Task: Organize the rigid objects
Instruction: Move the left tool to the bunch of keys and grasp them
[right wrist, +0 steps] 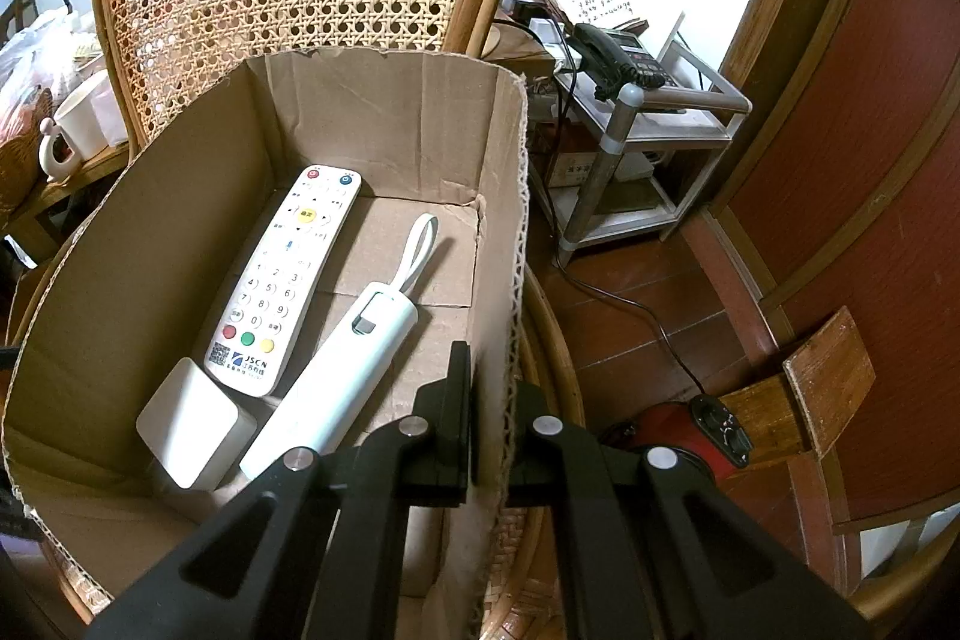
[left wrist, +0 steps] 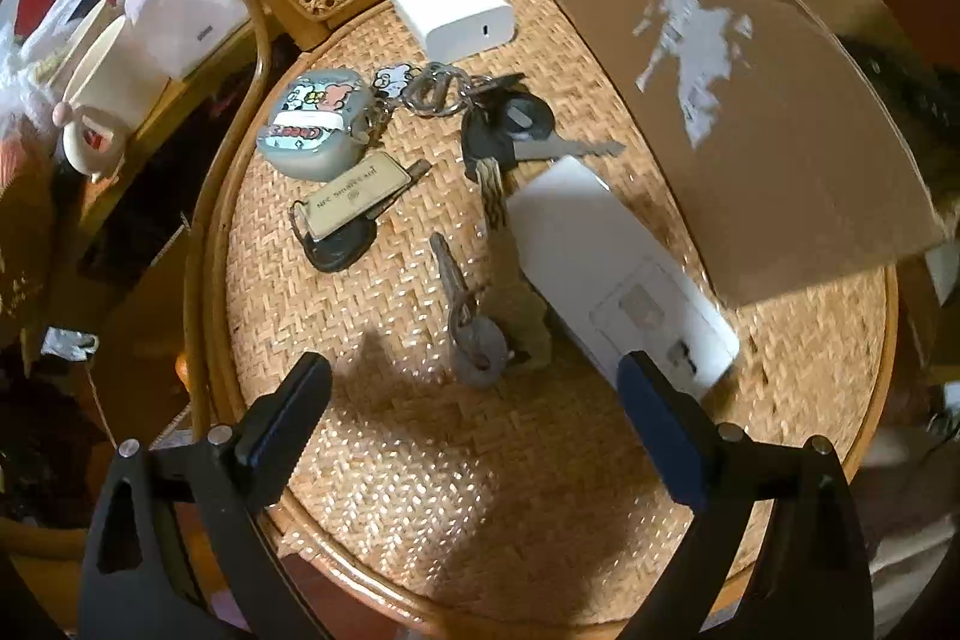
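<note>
Keys lie on the woven chair seat, right between the two fingers of my left claw, which hangs wide open above them with nothing in it. More keys on a ring, a little case with cartoon bears, a tag that reads NFC, a white plug block and a flat white box sit near them on the same seat. My right claw is pinched shut on the side wall of the cardboard box — it holds the box steady. Inside I see a white remote, a long white gadget with a loop and one more white block. I think the small keys are hard, light and a bit slippery — they lie flat, so they may slide when I close on them. I would grab them at the fat round head, where the ring joins. The flat white box looks smooth, so I would pinch it across its thin sides.
</note>
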A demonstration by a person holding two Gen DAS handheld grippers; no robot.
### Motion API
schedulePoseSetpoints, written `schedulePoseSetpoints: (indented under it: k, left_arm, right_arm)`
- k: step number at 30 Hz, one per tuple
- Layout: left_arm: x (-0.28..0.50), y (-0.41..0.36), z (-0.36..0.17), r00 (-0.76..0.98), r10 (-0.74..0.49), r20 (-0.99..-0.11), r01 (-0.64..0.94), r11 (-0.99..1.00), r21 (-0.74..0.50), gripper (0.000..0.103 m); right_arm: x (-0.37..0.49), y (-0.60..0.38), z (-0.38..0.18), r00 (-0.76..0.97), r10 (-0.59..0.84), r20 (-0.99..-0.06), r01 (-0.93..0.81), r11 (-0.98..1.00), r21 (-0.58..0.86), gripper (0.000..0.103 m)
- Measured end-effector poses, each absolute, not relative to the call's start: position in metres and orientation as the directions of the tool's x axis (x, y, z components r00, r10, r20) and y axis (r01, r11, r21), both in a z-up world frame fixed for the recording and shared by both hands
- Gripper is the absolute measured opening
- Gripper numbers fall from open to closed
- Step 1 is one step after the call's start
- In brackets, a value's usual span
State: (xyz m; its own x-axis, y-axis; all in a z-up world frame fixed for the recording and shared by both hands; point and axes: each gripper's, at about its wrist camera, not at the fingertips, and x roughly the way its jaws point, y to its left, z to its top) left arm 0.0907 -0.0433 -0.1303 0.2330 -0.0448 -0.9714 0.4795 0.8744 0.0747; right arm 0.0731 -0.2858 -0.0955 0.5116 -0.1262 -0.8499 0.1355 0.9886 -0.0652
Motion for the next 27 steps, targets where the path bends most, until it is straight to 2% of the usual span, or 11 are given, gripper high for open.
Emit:
schedulePoseSetpoints:
  k: [3,6,12,13,15,16,17,22,24,25,27]
  left_arm:
    - [0.087,-0.039,-0.131,0.261,0.007,-0.965,0.474,0.870,0.135,0.095]
    - [0.089,-0.039,-0.139,0.245,0.024,-0.969,0.473,0.870,0.141,0.095]
    - [0.092,-0.045,-0.144,0.260,-0.012,-0.966,0.502,0.856,0.124,0.093]
    - [0.093,-0.045,-0.144,0.273,-0.027,-0.962,0.505,0.855,0.119,0.089]
    - [0.096,-0.045,-0.143,0.265,-0.093,-0.960,0.515,0.855,0.059,0.072]
    - [0.099,-0.043,-0.144,0.238,-0.147,-0.960,0.517,0.856,-0.004,0.050]
    - [0.101,-0.042,-0.143,0.225,-0.186,-0.956,0.508,0.860,-0.048,0.036]
    - [0.111,-0.039,-0.143,0.227,-0.176,-0.958,0.455,0.889,-0.056,0.030]
    - [0.112,-0.035,-0.134,0.255,-0.198,-0.947,0.436,0.897,-0.070,0.019]
    - [0.113,-0.031,-0.127,0.263,-0.242,-0.934,0.420,0.900,-0.115,0.009]
    - [0.117,-0.024,-0.123,0.249,-0.278,-0.928,0.393,0.905,-0.166,0.009]
  right_arm:
    - [0.073,-0.286,-0.096,0.512,-0.126,-0.850,0.135,0.989,-0.066,0.006]
    - [0.073,-0.286,-0.096,0.511,-0.126,-0.850,0.136,0.989,-0.065,0.006]
    - [0.073,-0.286,-0.096,0.512,-0.127,-0.850,0.135,0.989,-0.066,0.006]
    - [0.073,-0.286,-0.096,0.511,-0.127,-0.850,0.136,0.989,-0.066,0.006]
    - [0.073,-0.286,-0.096,0.512,-0.127,-0.850,0.136,0.989,-0.066,0.006]
    - [0.073,-0.286,-0.096,0.511,-0.127,-0.850,0.136,0.988,-0.066,0.006]
    - [0.074,-0.286,-0.096,0.511,-0.127,-0.850,0.137,0.988,-0.065,0.006]
    - [0.074,-0.286,-0.096,0.511,-0.126,-0.850,0.137,0.988,-0.065,0.006]
    - [0.074,-0.286,-0.096,0.511,-0.126,-0.850,0.136,0.989,-0.065,0.006]
    - [0.074,-0.286,-0.096,0.511,-0.126,-0.850,0.135,0.989,-0.066,0.006]
    - [0.075,-0.287,-0.096,0.511,-0.127,-0.850,0.136,0.989,-0.066,0.006]
